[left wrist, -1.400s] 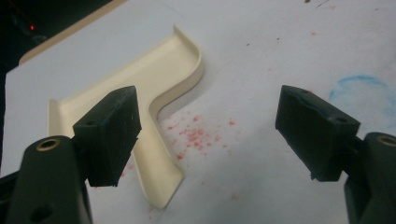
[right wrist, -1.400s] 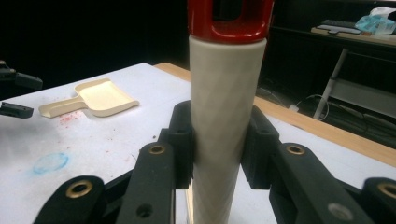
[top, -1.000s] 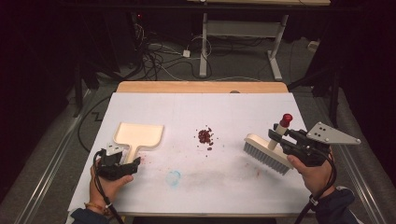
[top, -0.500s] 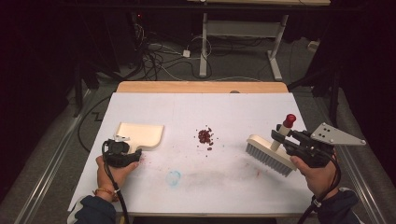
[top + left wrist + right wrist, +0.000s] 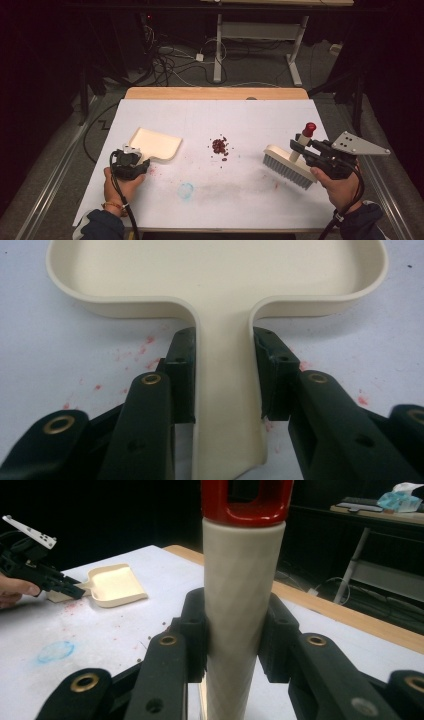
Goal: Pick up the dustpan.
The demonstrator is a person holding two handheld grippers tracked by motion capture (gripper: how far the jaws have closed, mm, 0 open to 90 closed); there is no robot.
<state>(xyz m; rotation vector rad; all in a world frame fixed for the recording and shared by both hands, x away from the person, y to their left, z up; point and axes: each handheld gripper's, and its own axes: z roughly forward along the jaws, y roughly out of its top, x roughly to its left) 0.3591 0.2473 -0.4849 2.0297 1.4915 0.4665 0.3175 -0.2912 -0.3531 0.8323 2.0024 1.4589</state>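
The left gripper [image 5: 136, 161] has just been closing, and its pads now press both sides of the flat handle of the cream dustpan [image 5: 156, 144], as the left gripper view [image 5: 223, 385] shows. The pan lies flat on the white desk [image 5: 240, 200], in its left half and towards the near edge, with its open tray pointing away from the person. Faint red smears mark the desk just beside the handle.

The right gripper [image 5: 305, 145] is clamped on the cream handle of a brush [image 5: 290, 165], which ends in a red cap [image 5: 309, 129]; the right gripper view [image 5: 232, 630] shows the pads tight on both sides of the shaft. The brush head rests with its bristles on the desk near the right edge.

Between pan and brush, near the middle of the desk, lies a small heap of dark red crumbs [image 5: 219, 146], apart from both. A pale blue smudge [image 5: 186, 190] sits nearer the front edge. Nothing stands between the brush and the crumbs, or between the crumbs and the pan. A wooden strip [image 5: 215, 93] borders the far edge of the desk.
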